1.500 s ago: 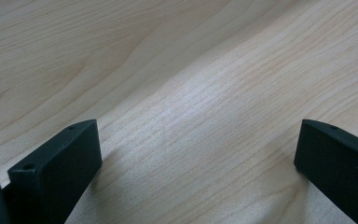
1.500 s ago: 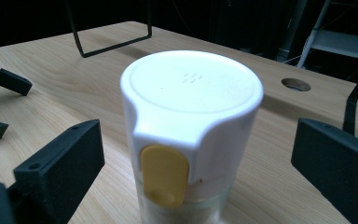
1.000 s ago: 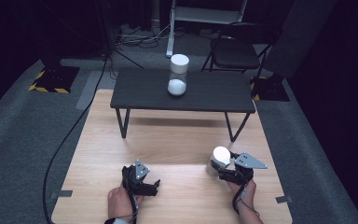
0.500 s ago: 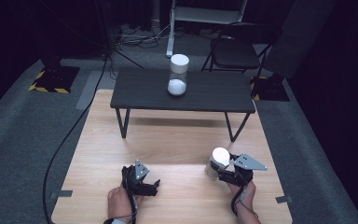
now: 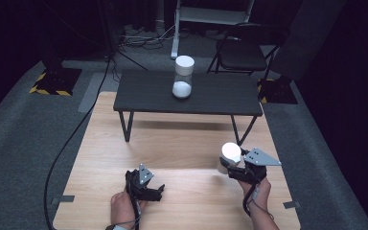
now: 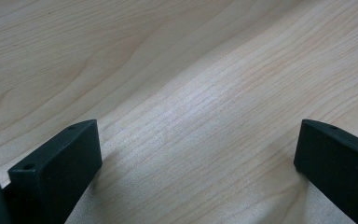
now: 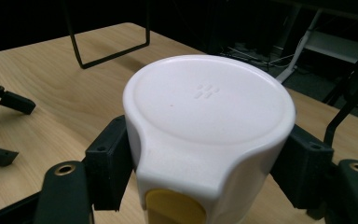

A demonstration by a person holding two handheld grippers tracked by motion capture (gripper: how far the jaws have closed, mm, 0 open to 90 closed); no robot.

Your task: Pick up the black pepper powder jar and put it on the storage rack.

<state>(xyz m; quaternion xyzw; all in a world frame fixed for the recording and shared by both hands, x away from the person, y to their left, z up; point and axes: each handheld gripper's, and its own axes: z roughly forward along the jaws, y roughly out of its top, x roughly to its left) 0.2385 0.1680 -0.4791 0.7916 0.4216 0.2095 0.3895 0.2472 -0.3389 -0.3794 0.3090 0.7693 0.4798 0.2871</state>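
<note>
My right gripper is clamped on the white round-lidded plastic container, held above the pale wooden floor board, nearer me than the low black table.

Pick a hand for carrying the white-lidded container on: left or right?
Right. The right gripper is already clamped on the white-lidded container, one jaw on each side. The left gripper sits open over bare wooden tabletop, holding nothing.
</note>
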